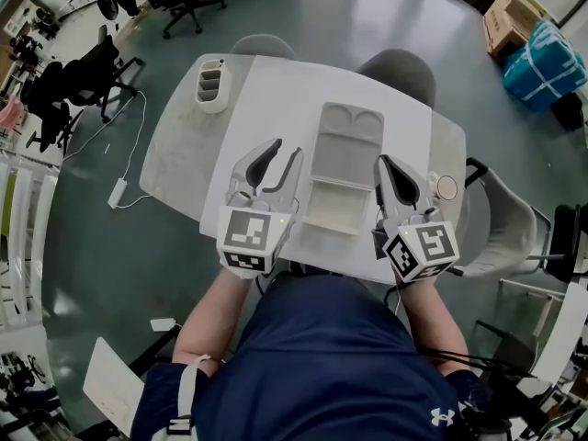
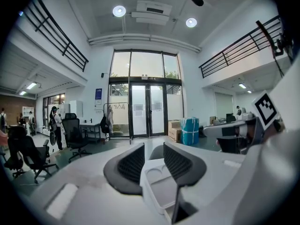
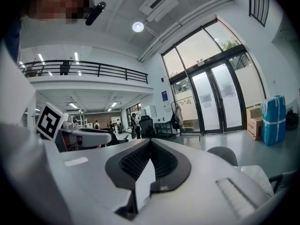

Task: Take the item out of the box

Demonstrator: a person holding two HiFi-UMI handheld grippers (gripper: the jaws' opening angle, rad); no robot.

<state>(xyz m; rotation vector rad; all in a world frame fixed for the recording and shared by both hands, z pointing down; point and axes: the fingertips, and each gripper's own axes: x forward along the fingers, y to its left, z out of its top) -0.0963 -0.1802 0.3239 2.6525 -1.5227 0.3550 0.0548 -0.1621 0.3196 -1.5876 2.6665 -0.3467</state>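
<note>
Plenty of bare counter (image 1: pixel 266 99) left of the box (image 1: pixel 342 184), clear out to the little divided holder (image 1: pixel 212 84) in the far corner, but the right strip is tighter, with a small round disc (image 1: pixel 446 187) near that edge and chairs (image 1: pixel 400 70) tucked in behind.

We see the table (image 1: pixel 175 154) as a smooth, matt white top, greyer and scuffed-looking on its left part. On its middle the box (image 1: pixel 344 168) is pale, matt and moulded; we cannot tell whether it is plastic or pulp. At the table's near edge the left gripper (image 1: pixel 286 147) and right gripper (image 1: pixel 384 163) have smooth white plastic shells and black ribbed pads (image 2: pixel 132 163) that look rubbery. Around the table the floor (image 1: pixel 367 16) is smooth grey-green with a soft sheen.
</note>
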